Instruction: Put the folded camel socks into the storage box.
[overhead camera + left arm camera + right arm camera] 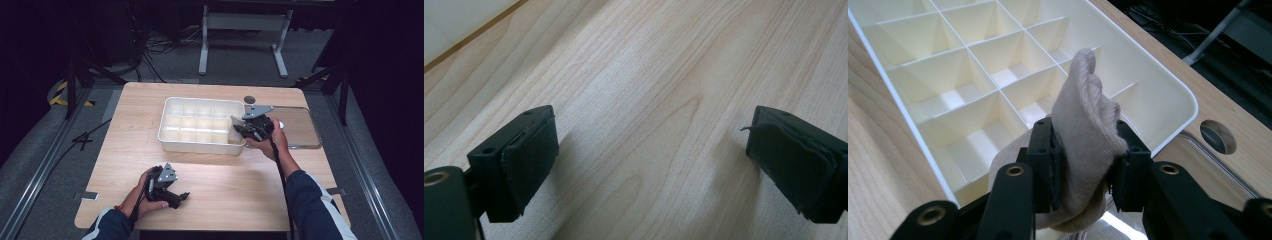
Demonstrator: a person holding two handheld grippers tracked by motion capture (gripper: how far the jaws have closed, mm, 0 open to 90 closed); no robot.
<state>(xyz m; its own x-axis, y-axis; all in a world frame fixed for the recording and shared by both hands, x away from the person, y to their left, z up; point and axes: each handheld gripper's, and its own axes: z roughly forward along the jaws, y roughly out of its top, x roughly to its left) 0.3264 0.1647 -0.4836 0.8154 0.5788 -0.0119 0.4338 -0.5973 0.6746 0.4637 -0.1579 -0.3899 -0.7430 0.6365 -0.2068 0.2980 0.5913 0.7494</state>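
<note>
A white divided bin (172, 137) with several compartments stands at the middle of the wooden table. My right gripper (245, 127) hangs over the bin's right end, shut on a rolled beige sock (1083, 135); in the right gripper view the sock bulges up between the two black pads above the near compartments of the bin (1168, 95). The sock (236, 121) shows as a pale patch at the gripper's tip in the high view. My left gripper (181, 198) rests low over the table's front left, open, with bare wood between its pads (531, 155).
A clear flat lid or tray (300, 127) lies on the table right of the bin, behind my right hand. A round hole (249, 99) sits in the tabletop behind the bin. Cables and a table frame (245, 30) are on the floor beyond.
</note>
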